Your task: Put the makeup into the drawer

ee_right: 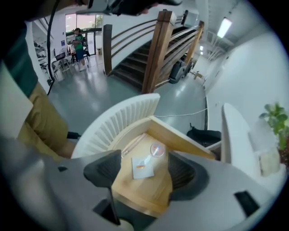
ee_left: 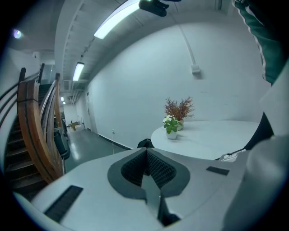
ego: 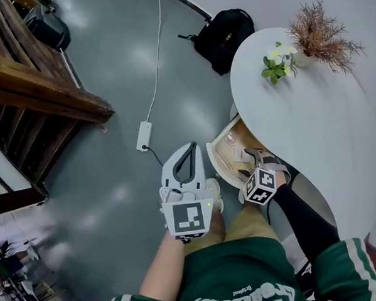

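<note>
Makeup lies flat on the wooden floor of the open drawer (ee_right: 180, 140), right under the right claw (ee_right: 144, 172). It is a small white packet (ee_right: 143, 166) with a short orange mark on it, turned a bit crooked to the drawer walls. A little round clear case (ee_right: 156, 150) sits just beside its far corner. A thin stick (ee_right: 133, 143) lies along the drawer's left side, and its long way points to the far corner. The right claw is spread wide and holds nothing. The left claw (ee_left: 146, 168) is pressed together with nothing in it. The drawer sticks out from under a round white surface (ego: 312, 127) with a small flower pot (ego: 278, 63) and a dry brown plant (ego: 320, 29). A black backpack (ego: 223, 35), a white power strip (ego: 144, 135) and wooden stairs (ego: 34, 85) stand on the grey floor (ego: 111, 119).
</note>
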Available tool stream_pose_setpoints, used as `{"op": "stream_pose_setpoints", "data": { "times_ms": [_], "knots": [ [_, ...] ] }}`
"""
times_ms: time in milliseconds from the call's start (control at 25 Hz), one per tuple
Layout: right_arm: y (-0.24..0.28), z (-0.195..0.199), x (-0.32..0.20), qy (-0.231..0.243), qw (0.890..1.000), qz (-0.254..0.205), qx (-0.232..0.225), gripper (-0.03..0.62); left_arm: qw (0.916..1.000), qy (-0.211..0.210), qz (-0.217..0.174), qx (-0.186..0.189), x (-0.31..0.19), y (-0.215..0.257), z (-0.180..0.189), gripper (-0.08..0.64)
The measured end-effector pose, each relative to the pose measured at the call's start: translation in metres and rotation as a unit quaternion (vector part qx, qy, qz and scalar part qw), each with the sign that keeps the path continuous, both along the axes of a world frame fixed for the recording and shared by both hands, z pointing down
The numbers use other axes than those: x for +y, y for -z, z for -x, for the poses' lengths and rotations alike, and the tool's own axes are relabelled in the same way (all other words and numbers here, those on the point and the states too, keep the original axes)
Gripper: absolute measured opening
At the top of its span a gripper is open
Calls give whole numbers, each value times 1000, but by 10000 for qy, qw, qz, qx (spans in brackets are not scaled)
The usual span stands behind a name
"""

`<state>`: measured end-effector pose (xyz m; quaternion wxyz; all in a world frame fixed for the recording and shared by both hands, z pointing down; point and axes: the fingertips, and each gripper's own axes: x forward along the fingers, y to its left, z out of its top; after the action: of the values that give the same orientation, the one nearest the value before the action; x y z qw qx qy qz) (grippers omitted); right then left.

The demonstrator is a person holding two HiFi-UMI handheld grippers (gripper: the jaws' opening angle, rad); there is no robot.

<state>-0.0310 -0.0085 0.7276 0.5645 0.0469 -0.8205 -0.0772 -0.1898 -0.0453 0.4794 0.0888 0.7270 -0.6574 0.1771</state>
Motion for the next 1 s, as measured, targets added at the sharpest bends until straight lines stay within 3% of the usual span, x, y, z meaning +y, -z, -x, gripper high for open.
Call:
{"op": "stream_pose_setpoints", "data": {
  "times_ms": [200,400,680,1000],
  "knots": [
    [80,15,-1,-708,9933,-172,-896,327,9995,-253,-195,-44,1,23,-9,0],
    [158,13,-13,-1366,9750,-664,-1623,328,9980,-456,-430,-72,1,51,-21,0],
    [258,-21,-36,-2404,9273,-1164,-2621,328,9953,-630,-733,-45,2,97,-47,0],
    [347,-67,-42,-2960,8694,-1425,-3690,330,9911,-616,-1179,25,12,154,-86,0]
  ]
}}
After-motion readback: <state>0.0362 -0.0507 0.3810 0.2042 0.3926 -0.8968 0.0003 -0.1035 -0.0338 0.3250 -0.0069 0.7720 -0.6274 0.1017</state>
